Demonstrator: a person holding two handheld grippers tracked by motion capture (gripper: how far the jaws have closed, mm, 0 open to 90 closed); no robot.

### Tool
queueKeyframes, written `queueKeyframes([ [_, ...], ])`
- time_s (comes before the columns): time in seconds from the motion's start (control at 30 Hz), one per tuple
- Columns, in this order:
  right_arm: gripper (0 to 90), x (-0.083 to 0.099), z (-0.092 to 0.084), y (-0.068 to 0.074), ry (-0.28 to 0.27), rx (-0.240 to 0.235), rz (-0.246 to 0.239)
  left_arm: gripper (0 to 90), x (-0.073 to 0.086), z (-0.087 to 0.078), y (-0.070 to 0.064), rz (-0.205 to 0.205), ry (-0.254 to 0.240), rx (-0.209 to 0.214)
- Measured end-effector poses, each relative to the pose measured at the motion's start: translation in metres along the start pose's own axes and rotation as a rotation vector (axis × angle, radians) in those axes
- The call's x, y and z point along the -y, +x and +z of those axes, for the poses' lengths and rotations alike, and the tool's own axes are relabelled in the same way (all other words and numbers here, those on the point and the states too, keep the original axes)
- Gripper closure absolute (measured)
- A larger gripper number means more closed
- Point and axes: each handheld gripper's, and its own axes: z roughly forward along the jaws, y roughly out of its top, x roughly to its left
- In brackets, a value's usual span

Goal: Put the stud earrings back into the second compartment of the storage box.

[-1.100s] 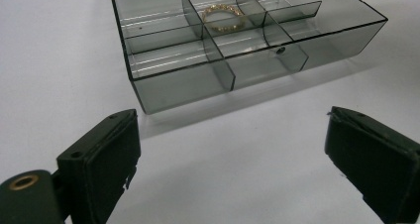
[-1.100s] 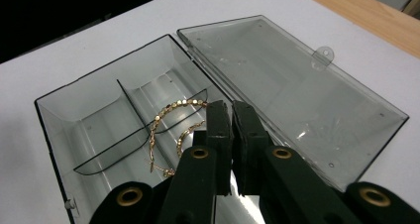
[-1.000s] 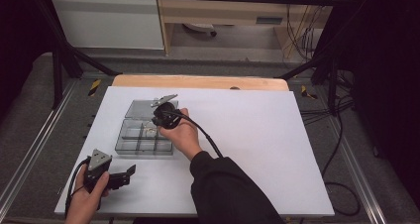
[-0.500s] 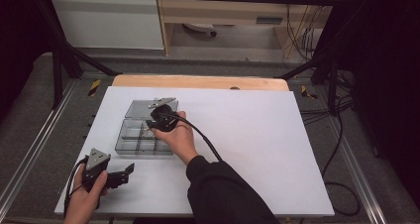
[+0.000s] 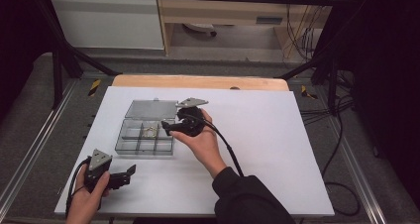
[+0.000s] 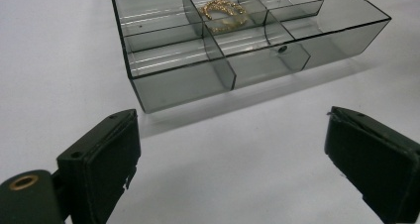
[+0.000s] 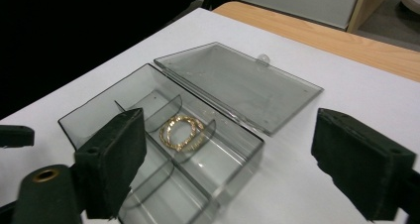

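Right gripper view: right tongs (image 7: 228,164) spread wide, empty, above gold bracelet (image 7: 181,132) in smoky compartment box (image 7: 99,112). Left tongs (image 6: 233,159) likewise apart, empty, low on worktop (image 6: 49,60). Risk judged: light box skidding or tipping under a downward reach, nothing bracing it.

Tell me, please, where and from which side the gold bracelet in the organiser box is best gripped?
Probably from straight above, closing on one side of the gold bracelet's band. It lies flat as an open loop in a compartment of the clear box, whose dividers block any sideways approach. The lid is already folded back, and the right gripper sits open just beside it.
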Motion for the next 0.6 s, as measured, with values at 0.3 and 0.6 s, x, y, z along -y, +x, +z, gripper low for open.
queueKeyframes([
  [0.3,9.2,0.015,-0.067,-0.027,-0.072,0.002,0.057,7.5,0.003,0.000,0.000,-0.013,-0.014,0.005],
  [0.6,6.6,0.051,-0.120,-0.055,-0.074,0.095,0.026,7.6,0.002,-0.003,-0.003,-0.017,-0.028,0.009],
])
